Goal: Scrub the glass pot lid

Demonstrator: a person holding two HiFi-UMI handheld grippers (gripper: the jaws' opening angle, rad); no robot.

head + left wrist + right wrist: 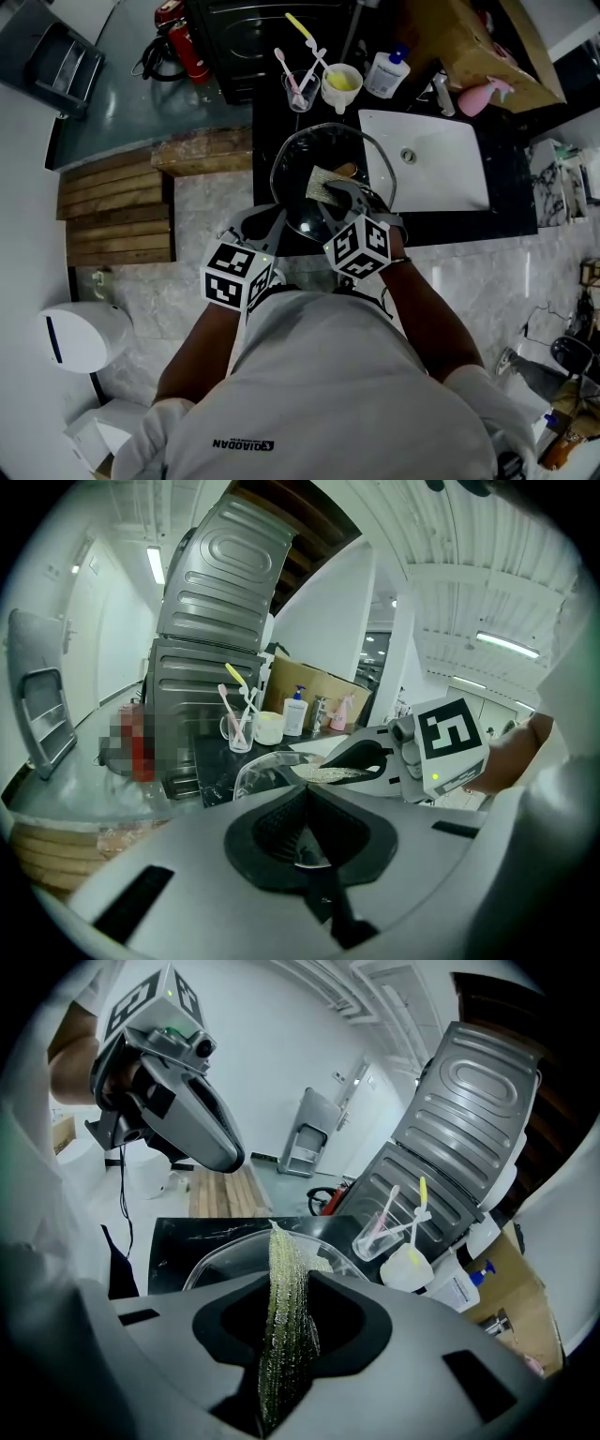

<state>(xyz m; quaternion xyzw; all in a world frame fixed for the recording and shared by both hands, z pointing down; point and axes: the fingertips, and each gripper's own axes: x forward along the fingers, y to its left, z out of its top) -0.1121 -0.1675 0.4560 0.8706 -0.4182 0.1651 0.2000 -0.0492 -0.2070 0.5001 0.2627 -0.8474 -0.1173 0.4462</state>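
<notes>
The glass pot lid was a stiff, brittle thing. I judged it fairly heavy for its size, slick where wet, and likely to chip or shatter if it slipped onto the black counter or struck the white sink just to its right. Its rim looked like the safest place to hold, since that leaves the domed glass free for scrubbing. A knob could not be made out in any view. The lid sat in front of the person, over the counter's near edge and lapping the sink's left side. The left gripper carried it by the near rim. In the left gripper view the left gripper's jaws were drawn together on a thin edge of the glass, and the rest of the lid spread out ahead of them. The right gripper came in from the near side with a yellow-green scouring pad. In the right gripper view its jaws were clamped on that pad, seen edge-on, soft and limp, with its far end lying on or just above the lid. Whether the pad pressed on the glass could not be told. With only a thin rim in the grip, hard scrubbing might twist the lid loose.
</notes>
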